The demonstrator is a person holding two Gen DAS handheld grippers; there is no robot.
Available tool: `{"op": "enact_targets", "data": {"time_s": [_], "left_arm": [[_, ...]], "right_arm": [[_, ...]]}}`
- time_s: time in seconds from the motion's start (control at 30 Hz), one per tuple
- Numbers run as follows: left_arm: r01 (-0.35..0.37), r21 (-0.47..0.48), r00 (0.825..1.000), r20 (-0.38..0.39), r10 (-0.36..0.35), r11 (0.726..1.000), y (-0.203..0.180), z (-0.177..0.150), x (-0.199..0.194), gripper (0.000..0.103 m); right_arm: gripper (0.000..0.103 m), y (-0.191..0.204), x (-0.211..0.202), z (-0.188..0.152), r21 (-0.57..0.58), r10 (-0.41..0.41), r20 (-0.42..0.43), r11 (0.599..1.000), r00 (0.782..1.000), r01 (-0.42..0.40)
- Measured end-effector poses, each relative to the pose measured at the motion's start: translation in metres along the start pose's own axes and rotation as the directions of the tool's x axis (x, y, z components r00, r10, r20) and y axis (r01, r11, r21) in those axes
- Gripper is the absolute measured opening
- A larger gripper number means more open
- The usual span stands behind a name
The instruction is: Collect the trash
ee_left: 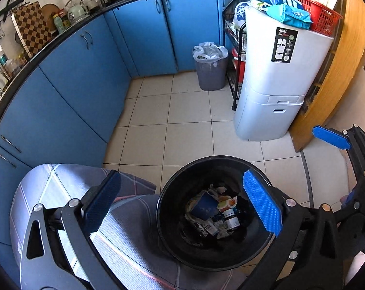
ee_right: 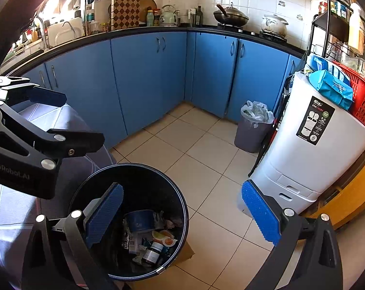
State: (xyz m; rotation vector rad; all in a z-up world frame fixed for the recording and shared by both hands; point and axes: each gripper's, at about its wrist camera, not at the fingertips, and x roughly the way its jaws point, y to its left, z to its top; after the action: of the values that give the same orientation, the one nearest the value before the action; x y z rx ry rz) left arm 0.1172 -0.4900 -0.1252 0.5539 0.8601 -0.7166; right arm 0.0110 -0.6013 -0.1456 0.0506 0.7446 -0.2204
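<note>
Down on the tiled floor (ee_left: 189, 120), the black trash bin (ee_left: 172, 241) is standing upright, holding a dark pill bottle (ee_left: 231, 220), a blue box (ee_left: 204, 206), crumpled paper and printed wrappers at its bottom. It is sitting just beside a grey quilted cushion (ee_left: 124, 236), touching its edge. The left tongs (ee_left: 182, 207) are hovering above the bin, spread wide and gripping nothing, one pad over the cushion and the other over the bin's far rim. The right tongs (ee_right: 182, 213) are likewise hanging wide apart and empty, the left pad over the bin's mouth and the right pad over bare tiles. Well apart, a grey waste basket (ee_right: 251, 133) lined with a white plastic bag is standing against the blue cabinets (ee_right: 148, 77), near a tall white appliance (ee_right: 308, 149) carrying a red crate (ee_right: 363, 106) and blue packets. A wok (ee_right: 230, 15) and a kettle (ee_right: 168, 15) are sitting on the counter (ee_right: 124, 32).
</note>
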Motion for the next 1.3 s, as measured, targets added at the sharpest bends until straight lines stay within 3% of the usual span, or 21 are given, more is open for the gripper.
{"op": "enact_targets", "data": {"time_s": [1.3], "left_arm": [[-0.008,0.009,0.999,0.036,0.007,1.0,-0.001,-0.002,-0.012,0.099]], "right_arm": [[0.096,0.006,0.001,0.0,-0.019,-0.001,-0.003,1.0,1.0,0.001]]}}
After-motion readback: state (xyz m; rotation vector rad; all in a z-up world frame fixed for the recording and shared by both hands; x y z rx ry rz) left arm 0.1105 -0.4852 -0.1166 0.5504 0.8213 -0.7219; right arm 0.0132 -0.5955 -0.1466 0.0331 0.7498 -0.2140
